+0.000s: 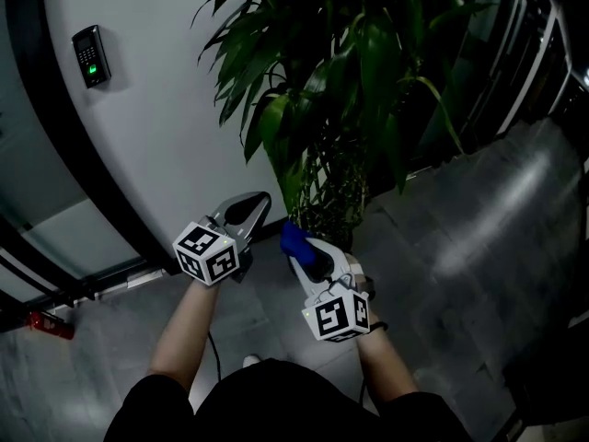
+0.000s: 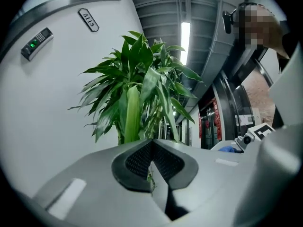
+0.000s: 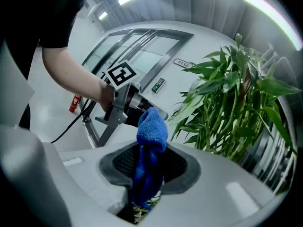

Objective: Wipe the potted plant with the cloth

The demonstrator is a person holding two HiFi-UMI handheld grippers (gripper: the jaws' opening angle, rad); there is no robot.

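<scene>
Right hand-held gripper (image 3: 146, 176) is clamped on the blue cloth (image 3: 152, 126) at frame centre. Left hand-held gripper (image 2: 152, 167) is clenched and empty, with the potted plant (image 2: 135, 91) above it.

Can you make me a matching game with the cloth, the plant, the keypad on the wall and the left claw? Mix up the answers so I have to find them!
Things:
1. cloth
2. plant
3. keypad
4. left claw

Matches:
A. on the white wall, with a tiny green light
B. shut, holding nothing
C. blue, pinched in the right claw
D. lots of long green leaves

Right pairs: 1-C, 2-D, 3-A, 4-B.
</scene>
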